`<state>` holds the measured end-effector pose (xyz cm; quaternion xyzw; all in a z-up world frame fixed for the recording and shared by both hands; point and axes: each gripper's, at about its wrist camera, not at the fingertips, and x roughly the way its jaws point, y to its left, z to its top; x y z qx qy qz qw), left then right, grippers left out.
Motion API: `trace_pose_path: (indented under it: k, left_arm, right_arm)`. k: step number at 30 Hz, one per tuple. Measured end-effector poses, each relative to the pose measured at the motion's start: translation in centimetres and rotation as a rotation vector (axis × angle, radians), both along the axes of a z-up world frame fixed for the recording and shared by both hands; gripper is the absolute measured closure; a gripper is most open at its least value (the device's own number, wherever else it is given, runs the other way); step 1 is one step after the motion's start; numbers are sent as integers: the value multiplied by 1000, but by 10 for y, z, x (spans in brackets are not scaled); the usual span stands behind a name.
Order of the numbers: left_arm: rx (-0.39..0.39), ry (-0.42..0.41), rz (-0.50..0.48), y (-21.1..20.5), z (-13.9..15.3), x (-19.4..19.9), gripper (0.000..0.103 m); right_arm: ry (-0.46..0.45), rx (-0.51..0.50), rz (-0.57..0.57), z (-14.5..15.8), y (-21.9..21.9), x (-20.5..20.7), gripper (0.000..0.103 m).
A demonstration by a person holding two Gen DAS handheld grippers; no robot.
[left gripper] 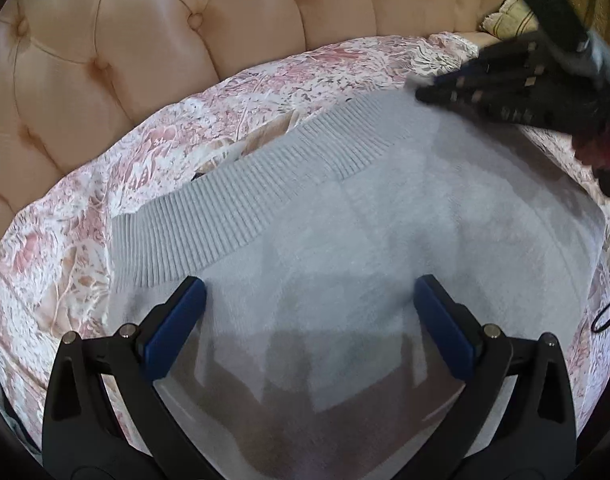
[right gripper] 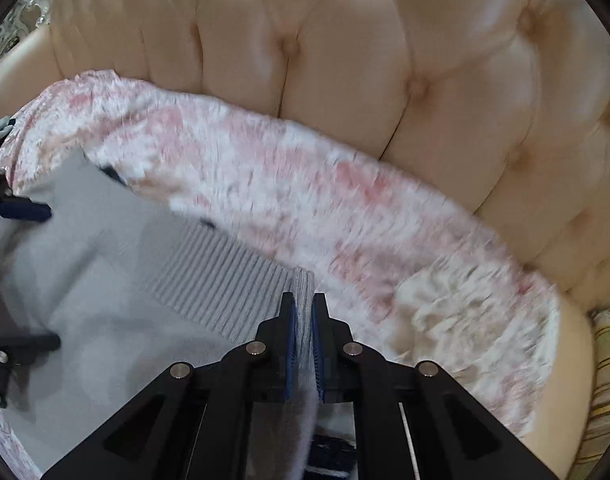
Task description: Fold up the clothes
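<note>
A light grey knit sweater (left gripper: 345, 248) lies spread on a pink floral bedcover (left gripper: 57, 264); its ribbed hem (left gripper: 233, 200) runs diagonally across the left wrist view. My left gripper (left gripper: 311, 296) hovers open over the sweater's flat middle, blue pads wide apart with nothing between them. My right gripper (right gripper: 303, 308) is shut on the corner of the sweater (right gripper: 117, 320) at the ribbed hem (right gripper: 225, 280), with grey fabric pinched between its blue pads. From the left wrist view the right gripper (left gripper: 433, 92) shows as a dark blurred shape at the sweater's far right corner.
A beige tufted headboard (left gripper: 165, 52) rises just behind the bedcover and curves around it (right gripper: 425, 80). A striped cushion (right gripper: 605, 380) sits at the far right. A black cable (left gripper: 609, 316) lies on the bedcover's right edge. The left gripper (right gripper: 21, 272) shows at the right wrist view's left edge.
</note>
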<state>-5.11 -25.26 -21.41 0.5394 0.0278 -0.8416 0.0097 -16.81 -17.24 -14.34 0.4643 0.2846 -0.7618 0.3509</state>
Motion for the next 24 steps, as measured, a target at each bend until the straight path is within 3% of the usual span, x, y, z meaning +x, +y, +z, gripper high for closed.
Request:
trace_pose_path:
  k: [2, 4, 6, 7, 11, 15, 19, 21, 24]
  left_arm:
    - [12, 8, 3, -2, -1, 1, 0]
    - [22, 8, 7, -4, -1, 2, 0]
    - [15, 30, 19, -3, 6, 4, 0]
    - [9, 45, 26, -2, 11, 6, 0]
    - [-14, 103, 54, 2, 28, 14, 0]
    - [-65, 135, 7, 25, 42, 13, 0]
    - [-153, 30, -47, 43, 20, 2, 0]
    - [-132, 31, -49, 41, 8, 3, 0]
    - [-15, 15, -11, 24, 2, 2, 0]
  right_arm:
    - [-27, -44, -43, 0, 6, -5, 91]
    - [-82, -118, -114, 10, 20, -13, 72]
    - [-134, -218, -198, 28, 40, -18, 69]
    - [-130, -278, -209, 42, 51, -13, 69]
    - [-55, -283, -188, 76, 88, 33, 63]
    - [-69, -223, -183, 63, 112, 81, 59]
    - [-120, -254, -203, 44, 132, 120, 59]
    - [-132, -255, -219, 34, 136, 133, 59]
    - [-135, -284, -238, 27, 141, 140, 59]
